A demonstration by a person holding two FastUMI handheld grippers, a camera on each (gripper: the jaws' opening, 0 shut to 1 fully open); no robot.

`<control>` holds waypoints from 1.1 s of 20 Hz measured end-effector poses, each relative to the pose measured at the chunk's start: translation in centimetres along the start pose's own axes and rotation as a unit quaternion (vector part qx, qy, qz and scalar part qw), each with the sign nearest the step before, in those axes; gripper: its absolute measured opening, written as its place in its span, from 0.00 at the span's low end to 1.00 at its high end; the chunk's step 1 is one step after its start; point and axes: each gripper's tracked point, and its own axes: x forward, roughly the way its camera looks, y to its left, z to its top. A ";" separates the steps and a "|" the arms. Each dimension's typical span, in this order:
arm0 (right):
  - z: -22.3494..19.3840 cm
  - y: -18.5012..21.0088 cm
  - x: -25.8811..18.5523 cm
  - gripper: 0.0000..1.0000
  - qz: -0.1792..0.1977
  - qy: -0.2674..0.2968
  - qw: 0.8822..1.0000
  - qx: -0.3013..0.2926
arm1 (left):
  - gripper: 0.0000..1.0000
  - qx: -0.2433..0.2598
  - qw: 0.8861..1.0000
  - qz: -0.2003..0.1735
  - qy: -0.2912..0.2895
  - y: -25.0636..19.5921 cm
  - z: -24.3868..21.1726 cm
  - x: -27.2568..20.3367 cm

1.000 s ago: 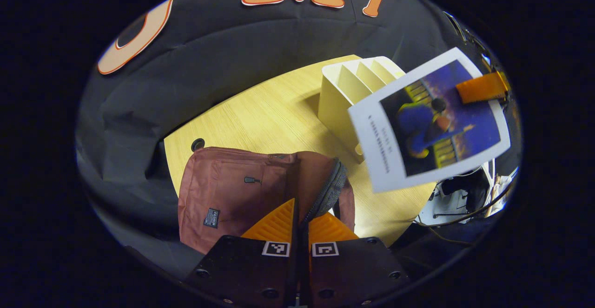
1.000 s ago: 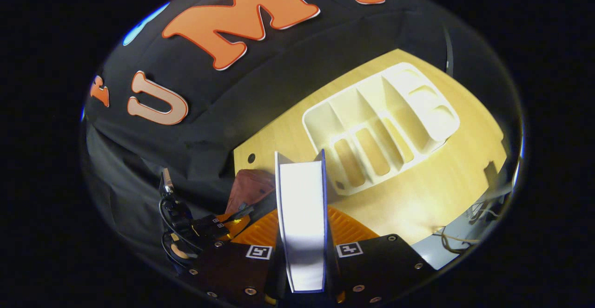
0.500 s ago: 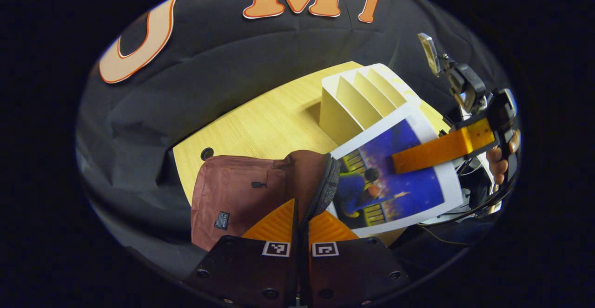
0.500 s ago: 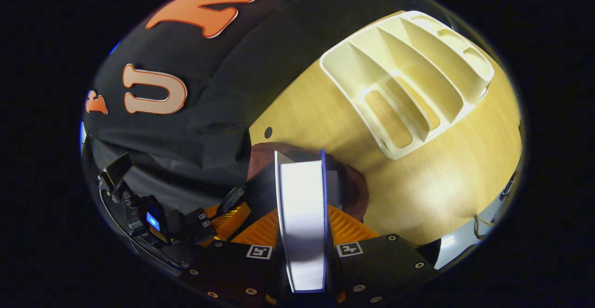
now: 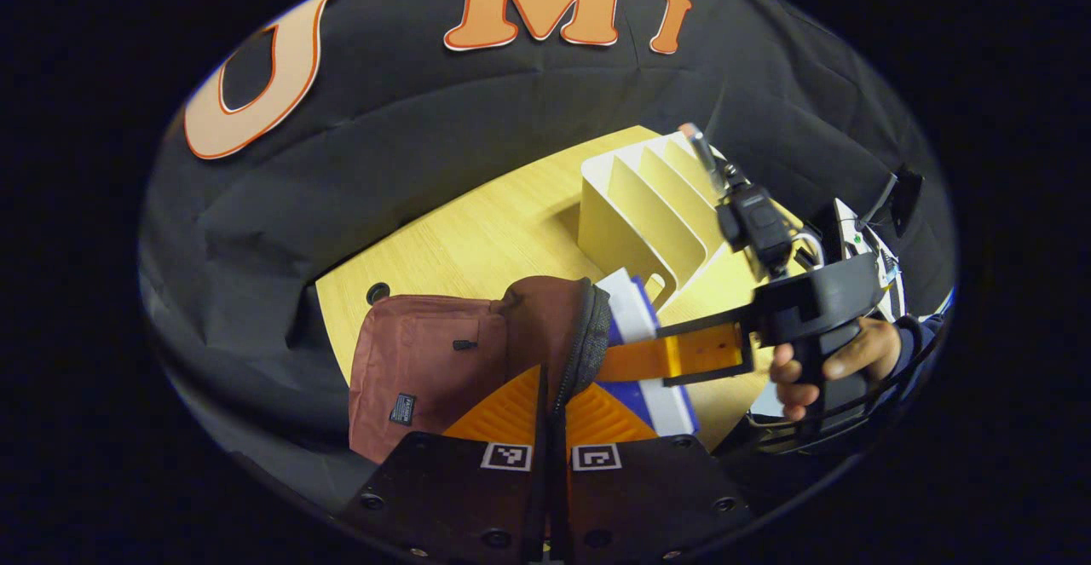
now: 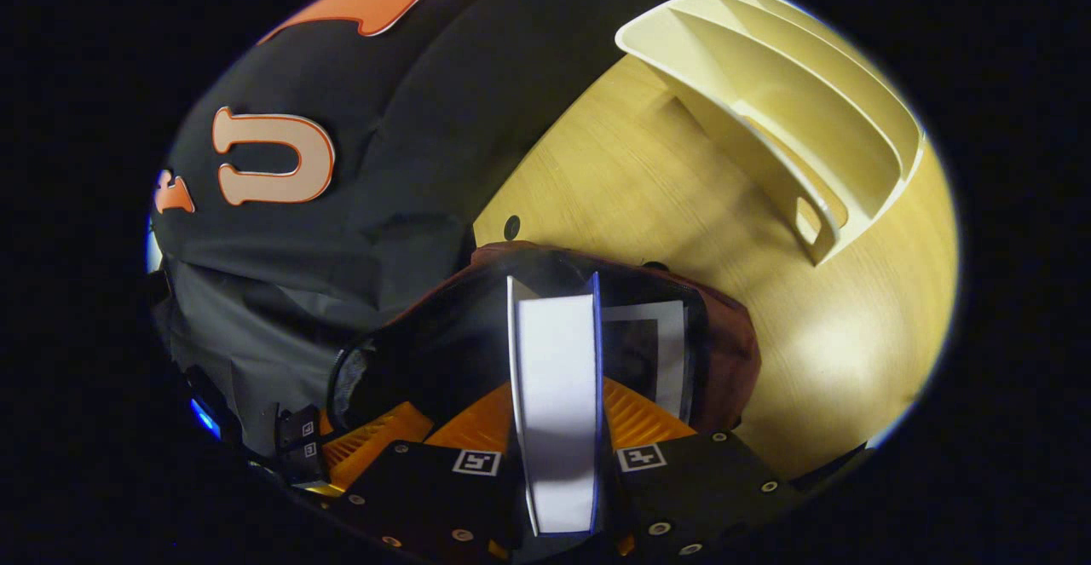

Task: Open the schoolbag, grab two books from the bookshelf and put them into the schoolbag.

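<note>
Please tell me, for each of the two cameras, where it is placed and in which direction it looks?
Left gripper view: rides on the left hand-held gripper, shut on the schoolbag rim, facing the table and bookshelf; the right hand-held gripper and a hand show.
Right gripper view: rides on the right hand-held gripper, shut on a book, looking down into the open schoolbag.
Shared: schoolbag, book, bookshelf, table.
</note>
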 end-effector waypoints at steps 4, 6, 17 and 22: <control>-1.6 -0.2 2.5 0.35 0.024 0.008 0.999 0.030 | 0.04 -0.008 1.000 -0.016 -0.019 -1.1 0.4 0.3; -1.9 -0.3 3.4 0.35 0.029 0.003 0.999 0.023 | 0.04 -0.010 1.000 -0.012 -0.021 -1.0 0.6 0.1; -3.2 -3.5 1.6 0.84 -0.069 0.010 0.994 -0.083 | 0.04 -0.049 0.998 -0.025 -0.036 -1.1 -0.9 -0.1; -0.8 -4.4 -1.6 0.98 -0.097 -0.042 0.990 -0.095 | 0.07 -0.036 0.997 -0.051 -0.039 -3.0 -0.6 1.2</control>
